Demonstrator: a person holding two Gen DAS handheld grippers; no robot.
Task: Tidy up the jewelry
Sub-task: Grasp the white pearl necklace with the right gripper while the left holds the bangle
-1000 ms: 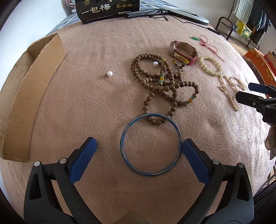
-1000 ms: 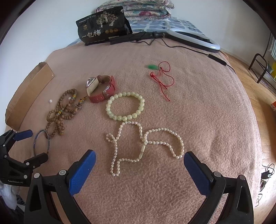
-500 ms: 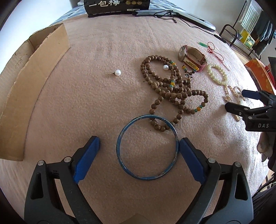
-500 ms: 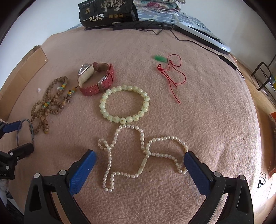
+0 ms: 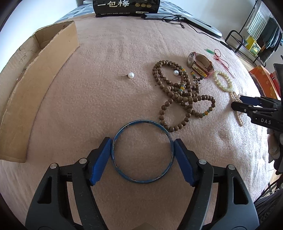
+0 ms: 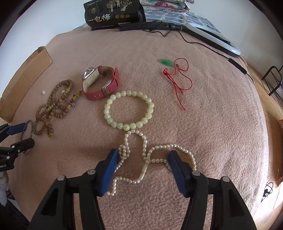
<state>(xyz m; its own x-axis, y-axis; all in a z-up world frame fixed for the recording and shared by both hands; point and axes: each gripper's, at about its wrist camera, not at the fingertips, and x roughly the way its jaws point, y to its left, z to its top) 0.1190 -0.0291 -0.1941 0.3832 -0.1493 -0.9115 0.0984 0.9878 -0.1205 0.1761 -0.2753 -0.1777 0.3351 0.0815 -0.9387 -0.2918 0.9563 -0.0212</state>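
Observation:
My left gripper [image 5: 142,146] has closed onto a blue bangle [image 5: 142,180] lying on the pink blanket; both blue pads touch its outer rim. My right gripper [image 6: 143,161] is partly closed around a white pearl necklace [image 6: 174,146], with its jaws either side of the strands and a gap still between them. A wooden bead necklace [image 5: 178,95], a red-strap watch [image 5: 200,64], a pale green bead bracelet [image 6: 128,110] and two loose pearl studs [image 5: 130,75] lie on the blanket. A red cord with a green pendant [image 6: 176,74] lies further back.
An open cardboard box [image 5: 33,85] stands along the left edge of the blanket. A black snack bag [image 6: 113,15] and a ring light with cable [image 6: 212,35] lie at the far edge. The bed edge drops to a wooden floor on the right.
Both grippers have moved forward and down and narrowed. The left one has closed onto the blue bangle; the right one has closed in around the pearl necklace.

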